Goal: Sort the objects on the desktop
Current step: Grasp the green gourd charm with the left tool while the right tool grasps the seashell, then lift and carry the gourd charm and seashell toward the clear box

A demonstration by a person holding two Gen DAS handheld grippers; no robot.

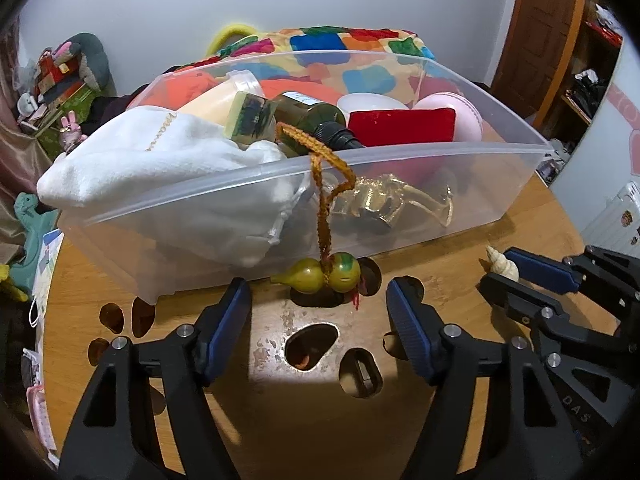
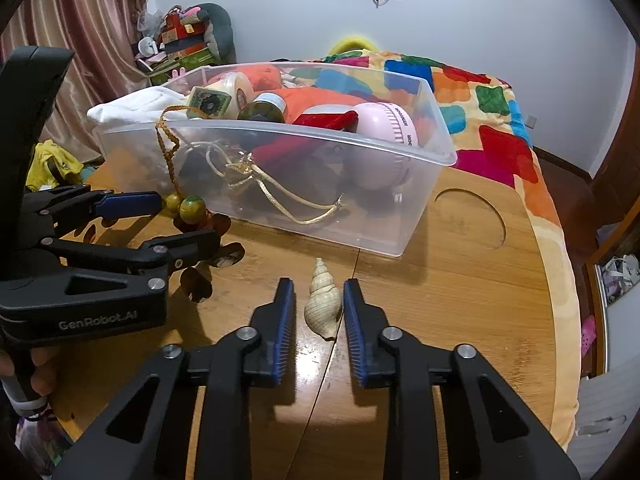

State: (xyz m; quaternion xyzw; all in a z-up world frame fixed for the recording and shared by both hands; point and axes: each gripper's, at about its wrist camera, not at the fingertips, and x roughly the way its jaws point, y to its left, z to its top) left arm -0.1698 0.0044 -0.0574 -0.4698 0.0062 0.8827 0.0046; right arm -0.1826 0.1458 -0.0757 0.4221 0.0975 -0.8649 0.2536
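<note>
A cream spiral shell (image 2: 322, 308) lies on the wooden table (image 2: 460, 280), between the blue pads of my right gripper (image 2: 316, 286). The right pad touches it; a thin gap shows on the left, so the gripper is open. Left of it, my left gripper (image 1: 318, 286) stands open around a green-yellow gourd pendant (image 1: 320, 276) resting against the clear plastic bin (image 1: 400, 152). The pendant's braided orange cord (image 1: 324, 200) hangs over the bin's front rim. In the left wrist view the shell (image 1: 502, 266) sits between the right gripper (image 1: 496, 268) fingers.
The bin (image 2: 320, 136) holds a white cloth (image 1: 152, 160), a green bottle (image 1: 316, 116), a red pouch (image 1: 404, 126), a pink round device (image 2: 384, 128) and gold cord. The tabletop has several cut-out holes (image 1: 312, 344). A colourful blanket (image 2: 500, 120) lies behind.
</note>
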